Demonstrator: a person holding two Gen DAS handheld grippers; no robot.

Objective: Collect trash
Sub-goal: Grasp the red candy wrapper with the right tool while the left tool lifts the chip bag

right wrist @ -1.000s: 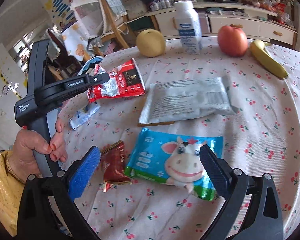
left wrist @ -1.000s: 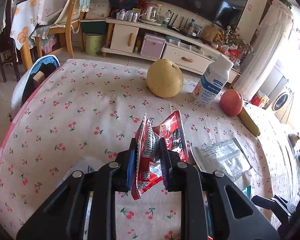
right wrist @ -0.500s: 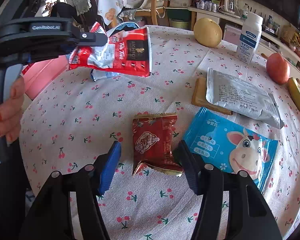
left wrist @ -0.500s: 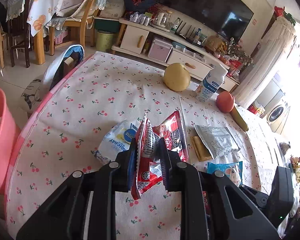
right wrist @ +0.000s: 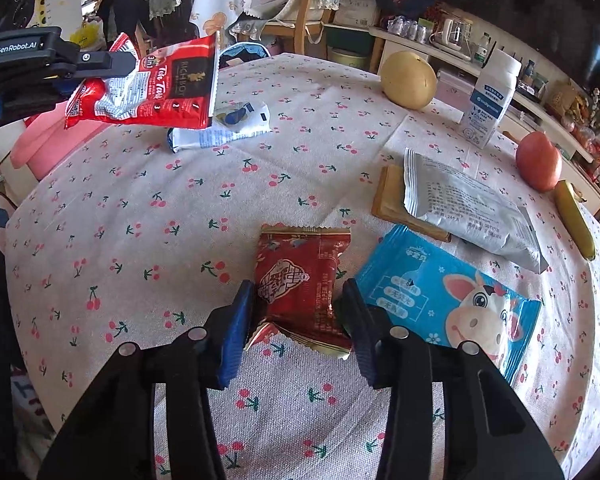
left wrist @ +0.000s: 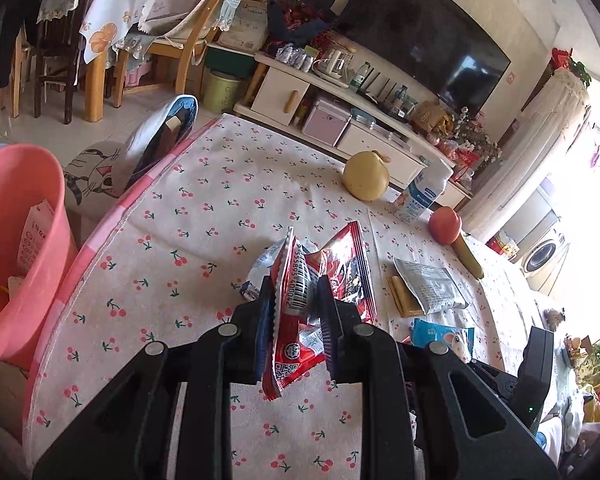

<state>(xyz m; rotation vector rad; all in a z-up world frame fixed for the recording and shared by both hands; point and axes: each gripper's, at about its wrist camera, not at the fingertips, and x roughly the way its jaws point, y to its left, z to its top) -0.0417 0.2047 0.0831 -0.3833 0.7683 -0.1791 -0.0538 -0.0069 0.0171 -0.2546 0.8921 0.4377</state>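
My left gripper (left wrist: 296,284) is shut on a crumpled red sachet wrapper (left wrist: 344,264) and holds it in the air over the table's left part, near a pink bucket (left wrist: 20,200). The right wrist view shows the same sachet (right wrist: 160,88) hanging from the left gripper (right wrist: 128,60). My right gripper (right wrist: 297,284) points down at a dark red snack wrapper (right wrist: 300,264) lying flat on the cherry-print tablecloth (right wrist: 140,220). Its jaws are closing, and the pads touch the wrapper's two side edges, whose lower end is crumpled.
A blue cow-print wrapper (right wrist: 440,296), a silver pouch (right wrist: 468,204) on a brown card, and a white-and-blue wrapper (right wrist: 228,124) also lie on the table. Farther back are a pear (right wrist: 408,80), a white bottle (right wrist: 490,100), an apple (right wrist: 538,162) and a banana (right wrist: 576,220).
The left gripper carried the red sachet leftward until the pink bucket came into view. The right gripper moved from the blue cow wrapper to the dark red wrapper and narrowed its jaws onto it.
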